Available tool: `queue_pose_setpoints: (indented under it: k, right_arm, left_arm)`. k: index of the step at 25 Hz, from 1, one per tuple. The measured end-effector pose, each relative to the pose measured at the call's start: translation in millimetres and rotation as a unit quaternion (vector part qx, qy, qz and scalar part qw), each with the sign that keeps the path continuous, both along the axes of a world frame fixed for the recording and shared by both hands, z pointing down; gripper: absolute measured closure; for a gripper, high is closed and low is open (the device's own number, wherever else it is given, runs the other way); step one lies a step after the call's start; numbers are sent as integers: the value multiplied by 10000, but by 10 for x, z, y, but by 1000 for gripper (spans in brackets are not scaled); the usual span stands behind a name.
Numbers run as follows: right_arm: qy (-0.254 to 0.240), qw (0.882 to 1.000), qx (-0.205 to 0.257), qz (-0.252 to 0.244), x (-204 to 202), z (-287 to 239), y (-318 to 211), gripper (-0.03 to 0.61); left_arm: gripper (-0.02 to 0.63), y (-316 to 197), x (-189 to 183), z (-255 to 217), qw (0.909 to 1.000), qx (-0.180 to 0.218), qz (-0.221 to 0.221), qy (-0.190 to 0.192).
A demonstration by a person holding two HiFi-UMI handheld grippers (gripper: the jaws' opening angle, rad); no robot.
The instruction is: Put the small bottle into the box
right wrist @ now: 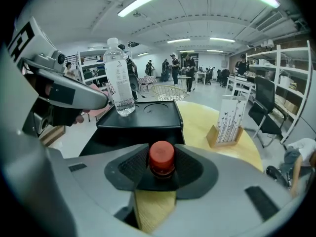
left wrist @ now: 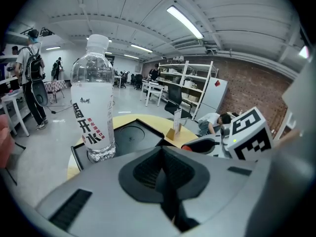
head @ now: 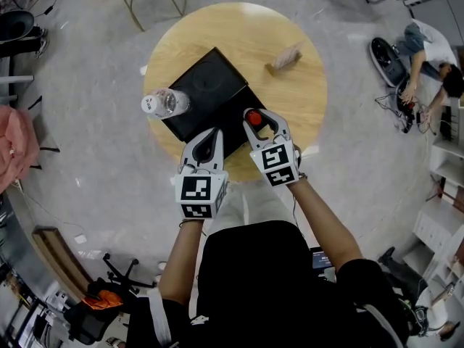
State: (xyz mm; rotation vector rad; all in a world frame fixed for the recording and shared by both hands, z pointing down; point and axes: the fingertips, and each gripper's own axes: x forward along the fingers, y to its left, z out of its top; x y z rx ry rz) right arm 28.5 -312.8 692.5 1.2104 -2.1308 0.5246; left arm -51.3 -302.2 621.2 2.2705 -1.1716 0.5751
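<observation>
Small bottle, red-capped, judged light, stiff and slick, best taken about the neck, is being gripped by the right hand-held gripper at the black box's 4 o'clock edge, while the left hand-held gripper is being held clenched, empty.

You've got a red cap on the small bottle, a black box, a pale wood table, and black-and-white square markers on your light grey left gripper and right gripper.
</observation>
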Motion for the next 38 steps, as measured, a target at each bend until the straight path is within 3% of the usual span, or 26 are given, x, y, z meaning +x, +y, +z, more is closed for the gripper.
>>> queue_pose_setpoints:
  k: [7, 16, 22, 25, 30, 38]
  right_arm:
    - [-183, 9998, -94, 56, -14, -104, 52, 411]
    - [-326, 9990, 288, 126, -84, -583, 87, 410]
    - [-433, 9976, 478, 254, -71, -886, 192, 413]
    - [-477, 9965, 605, 310, -68, -1077, 278, 435]
    - [-581, 9934, 902, 401, -115, -1408, 371, 483]
    - [-732, 9882, 1265, 461, -247, -1797, 634, 544]
  left_arm:
    - [601, 85, -5, -70, 9999, 85, 59, -13]
    - [601, 243, -13, -339, 9995, 265, 109, 102]
    - [601, 382, -26, -573, 9981, 587, 169, 126]
    - [601, 508, -84, -678, 9976, 652, 130, 177]
    - [601, 617, -235, -897, 9959, 693, -135, 573]
    - [601, 866, -371, -1251, 9919, 1093, -173, 618]
